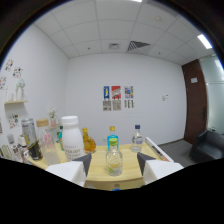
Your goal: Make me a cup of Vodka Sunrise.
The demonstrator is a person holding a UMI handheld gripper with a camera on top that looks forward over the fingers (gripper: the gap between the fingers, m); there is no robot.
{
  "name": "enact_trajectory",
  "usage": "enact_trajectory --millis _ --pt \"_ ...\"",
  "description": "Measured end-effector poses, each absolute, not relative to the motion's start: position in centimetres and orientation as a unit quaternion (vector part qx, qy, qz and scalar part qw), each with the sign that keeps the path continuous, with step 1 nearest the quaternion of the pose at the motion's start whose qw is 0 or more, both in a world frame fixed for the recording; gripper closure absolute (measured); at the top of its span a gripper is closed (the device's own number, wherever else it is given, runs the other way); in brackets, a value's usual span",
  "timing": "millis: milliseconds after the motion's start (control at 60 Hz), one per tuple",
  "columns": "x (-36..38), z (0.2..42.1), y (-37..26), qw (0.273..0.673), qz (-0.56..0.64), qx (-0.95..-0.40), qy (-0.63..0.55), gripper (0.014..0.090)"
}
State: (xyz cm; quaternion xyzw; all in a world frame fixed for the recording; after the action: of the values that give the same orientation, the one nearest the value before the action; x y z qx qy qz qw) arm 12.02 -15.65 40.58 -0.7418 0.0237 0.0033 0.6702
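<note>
A small clear glass [114, 162] holding a little yellowish liquid stands on the wooden table [97, 172], between my two fingers with a gap at each side. My gripper [114, 167] is open; its dark fingertips [84, 162] flank the glass. Beyond the glass are a teal-capped bottle [112, 135] and a clear bottle with a blue cap [137, 138]. Left of them stand an amber bottle [89, 142] and a tall white bottle [72, 138].
Further left are a clear plastic bottle [49, 142], a metal can [28, 131] and small dark items. A shelf [14, 103] hangs on the left wall. Posters [116, 98] hang on the back wall. A brown door [194, 102] and a black chair [207, 145] are to the right.
</note>
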Motion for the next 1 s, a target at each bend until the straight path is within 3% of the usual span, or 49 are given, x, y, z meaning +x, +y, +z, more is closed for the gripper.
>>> enact_trajectory --millis 50,150,233,333,600,800,917,1000 --pt "12.0 40.5 -14.1 0.667 0.008 -0.745 0.023 0.0208" --pt "12.1 38.9 -11.7 0.65 0.013 -0.76 0.028 0.0312" --pt "12.0 37.4 -10.5 0.635 0.017 -0.771 0.029 0.044" --pt "12.2 37.1 -10.2 0.636 0.008 -0.771 0.026 0.0667" --pt "12.1 38.1 -11.5 0.642 0.001 -0.766 0.011 0.069" --pt "12.1 40.5 -16.0 0.669 0.033 -0.742 0.018 0.0691" --pt "12.2 38.7 -18.7 0.676 0.039 -0.736 0.017 0.0691" --pt "12.4 35.1 -20.0 0.658 0.033 -0.752 0.021 0.0689"
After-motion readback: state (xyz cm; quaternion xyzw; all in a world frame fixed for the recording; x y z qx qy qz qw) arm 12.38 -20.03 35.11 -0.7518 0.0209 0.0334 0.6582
